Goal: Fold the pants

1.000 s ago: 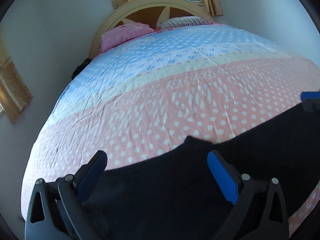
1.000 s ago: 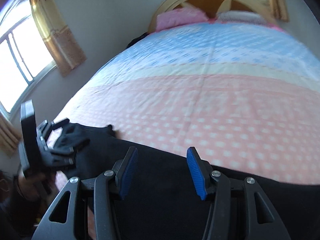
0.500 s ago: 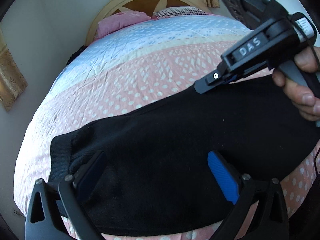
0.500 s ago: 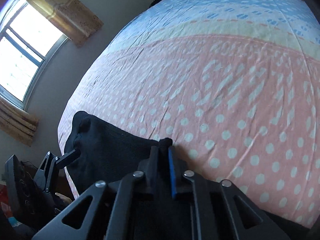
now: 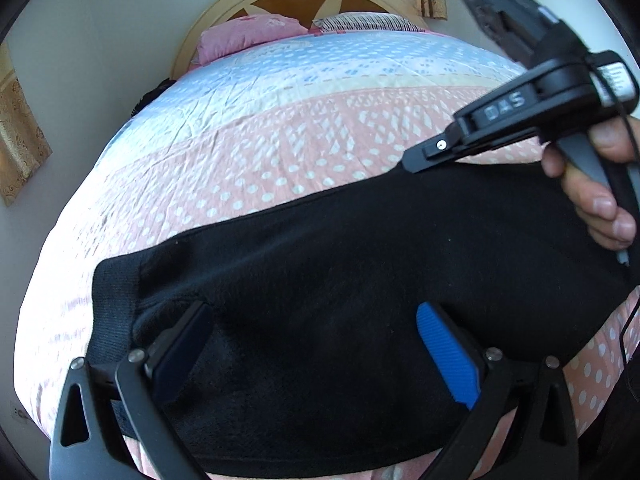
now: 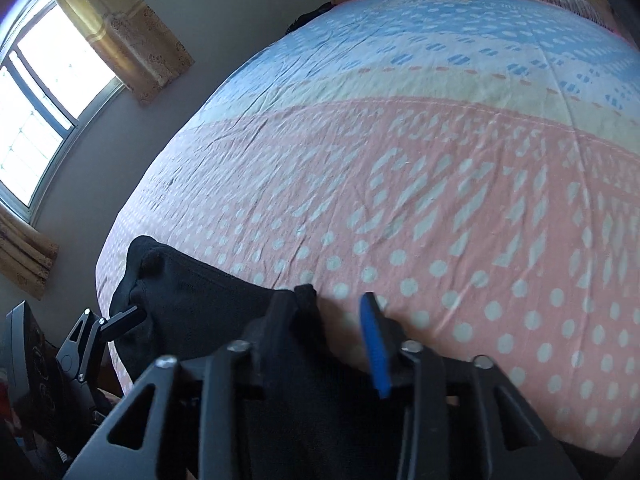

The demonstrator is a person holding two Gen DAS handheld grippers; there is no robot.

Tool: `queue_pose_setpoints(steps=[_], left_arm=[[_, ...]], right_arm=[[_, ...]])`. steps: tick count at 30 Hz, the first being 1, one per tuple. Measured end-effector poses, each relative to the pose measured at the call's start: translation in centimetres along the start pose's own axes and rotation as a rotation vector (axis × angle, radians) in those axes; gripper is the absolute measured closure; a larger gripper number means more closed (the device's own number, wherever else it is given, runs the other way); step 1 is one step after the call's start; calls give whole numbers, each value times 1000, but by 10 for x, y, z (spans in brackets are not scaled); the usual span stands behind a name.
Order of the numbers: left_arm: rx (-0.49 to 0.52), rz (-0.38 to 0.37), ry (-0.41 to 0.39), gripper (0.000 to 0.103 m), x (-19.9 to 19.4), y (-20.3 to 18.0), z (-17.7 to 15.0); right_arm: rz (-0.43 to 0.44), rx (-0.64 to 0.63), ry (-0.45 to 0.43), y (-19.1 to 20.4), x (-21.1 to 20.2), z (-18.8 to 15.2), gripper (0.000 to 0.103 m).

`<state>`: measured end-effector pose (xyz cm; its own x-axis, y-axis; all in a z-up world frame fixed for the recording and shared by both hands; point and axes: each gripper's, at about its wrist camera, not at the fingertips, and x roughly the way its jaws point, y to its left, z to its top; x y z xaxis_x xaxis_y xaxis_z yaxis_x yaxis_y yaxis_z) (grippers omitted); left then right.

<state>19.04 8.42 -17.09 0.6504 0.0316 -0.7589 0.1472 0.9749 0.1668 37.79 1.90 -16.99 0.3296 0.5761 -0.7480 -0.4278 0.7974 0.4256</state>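
Black pants [image 5: 340, 280] lie folded lengthwise across the near end of the bed, a ribbed cuff at the left. My left gripper [image 5: 316, 344] is open above the pants near the cuff end, holding nothing. My right gripper [image 6: 332, 320] is open at the pants' far edge [image 6: 200, 300]; a small tip of cloth sticks up beside its left finger. In the left wrist view the right gripper [image 5: 416, 162] reaches in from the right, held by a hand, its tip at the pants' far edge.
The bed has a pink dotted and blue quilt [image 5: 320, 120], pillows [image 5: 248, 36] and a headboard at the far end. A wall and curtained window [image 6: 60, 80] stand left of the bed. The left gripper shows at the lower left of the right wrist view [image 6: 104, 328].
The right gripper was shut on the pants' far edge half a second ago and has now opened, letting go. The left gripper stayed open over the pants.
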Motion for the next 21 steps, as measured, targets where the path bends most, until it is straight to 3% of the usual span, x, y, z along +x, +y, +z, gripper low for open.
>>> queue_pose_setpoints(steps=[9, 17, 21], left_arm=[[-9, -1, 1, 0, 1, -1, -2], [-18, -3, 2, 0, 1, 0, -4], [-18, 5, 3, 0, 1, 0, -5]], right_arm=[[-118, -181, -57, 11, -82, -80, 52], [-268, -260, -7, -4, -85, -147, 52], [-323, -318, -70, 5, -86, -159, 52]])
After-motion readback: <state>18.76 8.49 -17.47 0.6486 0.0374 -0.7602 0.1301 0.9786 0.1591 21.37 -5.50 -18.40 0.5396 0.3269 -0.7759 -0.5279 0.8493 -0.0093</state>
